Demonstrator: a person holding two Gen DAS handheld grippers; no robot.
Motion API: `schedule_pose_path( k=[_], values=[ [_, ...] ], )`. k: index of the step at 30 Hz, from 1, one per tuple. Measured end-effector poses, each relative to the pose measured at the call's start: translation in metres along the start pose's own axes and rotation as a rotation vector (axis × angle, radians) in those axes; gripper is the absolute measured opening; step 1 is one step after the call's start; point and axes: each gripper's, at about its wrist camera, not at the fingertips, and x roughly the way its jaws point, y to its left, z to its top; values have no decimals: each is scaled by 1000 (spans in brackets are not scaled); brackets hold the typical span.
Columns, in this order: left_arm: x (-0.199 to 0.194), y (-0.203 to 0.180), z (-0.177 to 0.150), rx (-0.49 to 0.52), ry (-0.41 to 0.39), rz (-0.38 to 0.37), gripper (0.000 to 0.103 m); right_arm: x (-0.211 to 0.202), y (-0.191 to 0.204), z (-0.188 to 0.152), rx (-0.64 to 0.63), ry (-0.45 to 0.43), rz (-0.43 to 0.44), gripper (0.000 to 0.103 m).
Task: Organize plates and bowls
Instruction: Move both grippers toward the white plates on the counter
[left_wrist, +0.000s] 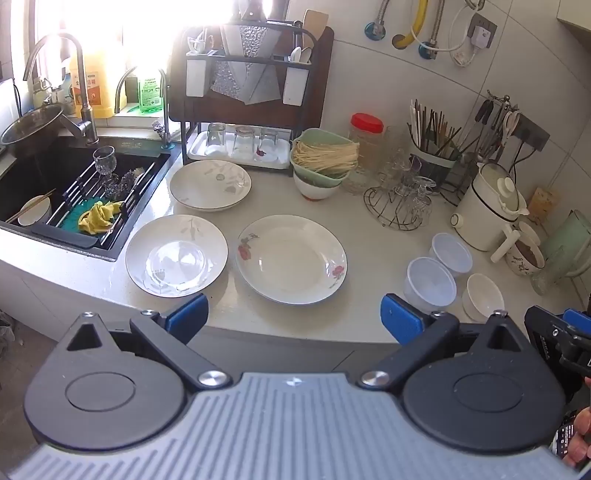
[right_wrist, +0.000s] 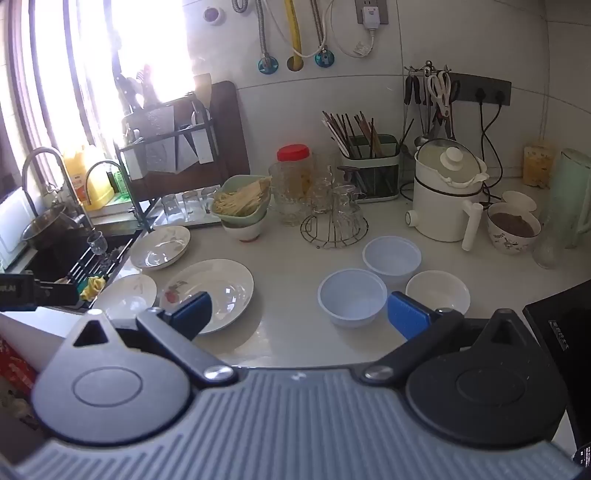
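Left gripper (left_wrist: 293, 319) jaws spread wide, holding nothing, above counter (left_wrist: 369, 310) edge, flowered plate (left_wrist: 291, 258) at its 12 o'clock, right gripper (right_wrist: 299, 312) likewise spread and empty, plastic bowl (right_wrist: 352, 297) at its 1 o'clock

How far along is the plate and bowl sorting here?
Nothing looks done. Three white ceramic plates lie apart on the pale stone counter, three small white bowls sit unstacked. Both the left claw and right claw hang open, empty. Everything remains.
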Motion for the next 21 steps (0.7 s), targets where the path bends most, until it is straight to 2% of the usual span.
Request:
schedule_pose_path(
  k=[10, 21],
  values=[
    [-3, 0, -1, 22, -11, 19, 101, -7, 1, -2, -44, -22, 29, 103],
    [2, -5, 1, 28, 0, 11, 101, -1, 3, -2, -16, -20, 18, 103]
  ],
)
